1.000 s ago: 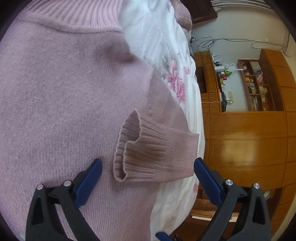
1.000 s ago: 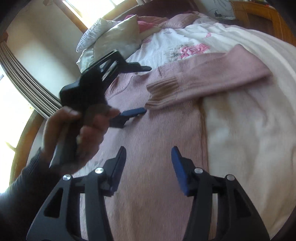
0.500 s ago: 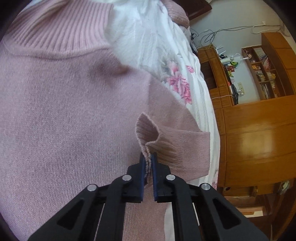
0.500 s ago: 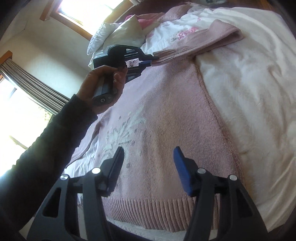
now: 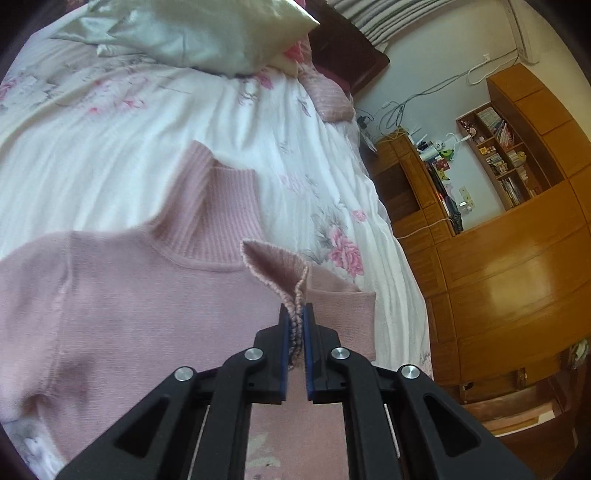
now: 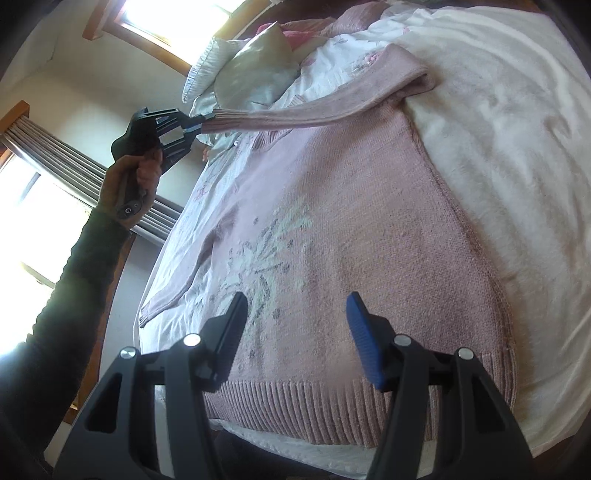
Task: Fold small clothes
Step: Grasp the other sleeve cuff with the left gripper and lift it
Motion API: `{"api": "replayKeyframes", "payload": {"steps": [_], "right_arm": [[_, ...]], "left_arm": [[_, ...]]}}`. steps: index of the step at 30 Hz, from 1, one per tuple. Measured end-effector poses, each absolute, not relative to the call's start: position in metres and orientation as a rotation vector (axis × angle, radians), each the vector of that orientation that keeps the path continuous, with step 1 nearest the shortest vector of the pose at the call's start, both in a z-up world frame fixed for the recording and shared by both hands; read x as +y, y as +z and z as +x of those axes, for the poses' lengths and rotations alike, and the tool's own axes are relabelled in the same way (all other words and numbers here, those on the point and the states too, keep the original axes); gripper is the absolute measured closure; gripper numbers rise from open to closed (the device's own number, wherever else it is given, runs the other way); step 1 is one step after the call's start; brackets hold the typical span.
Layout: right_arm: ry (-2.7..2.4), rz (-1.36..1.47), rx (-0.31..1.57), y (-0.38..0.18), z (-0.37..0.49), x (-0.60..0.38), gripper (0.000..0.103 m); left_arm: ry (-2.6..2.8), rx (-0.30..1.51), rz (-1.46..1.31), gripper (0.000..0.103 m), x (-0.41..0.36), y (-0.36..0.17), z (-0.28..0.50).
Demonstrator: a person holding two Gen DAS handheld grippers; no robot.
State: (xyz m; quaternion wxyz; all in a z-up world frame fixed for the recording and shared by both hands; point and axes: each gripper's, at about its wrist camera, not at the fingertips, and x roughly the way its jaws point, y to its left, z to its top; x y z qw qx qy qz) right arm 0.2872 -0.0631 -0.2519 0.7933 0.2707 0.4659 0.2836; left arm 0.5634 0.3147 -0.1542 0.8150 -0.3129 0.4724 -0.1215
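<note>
Our pink sweater lies flat on the floral bed. Our left hand-held gripper pinches its cuff; the right hand-held gripper hangs open. Wooden cabinets stand beside the bed.

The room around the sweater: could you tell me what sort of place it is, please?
Most likely a home bedroom. The sweater lies on a bed with a floral sheet and pillows, beside wooden cabinets and a curtained window.
</note>
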Motion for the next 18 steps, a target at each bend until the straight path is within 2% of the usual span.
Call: {"api": "replayKeyframes", "payload": {"steps": [6, 18], "right_arm": [[0.626, 0.550, 1.010, -0.248, 0.284, -0.051, 0.047], [0.639, 0.535, 1.042, -0.251, 0.281, -0.032, 0.047]], "left_arm": [[-0.163, 1.012, -0.701, 0.097, 0.372, -0.173, 0.543], [-0.090, 1.030, -0.775, 0.097, 0.439, -0.214, 0.516]]}}
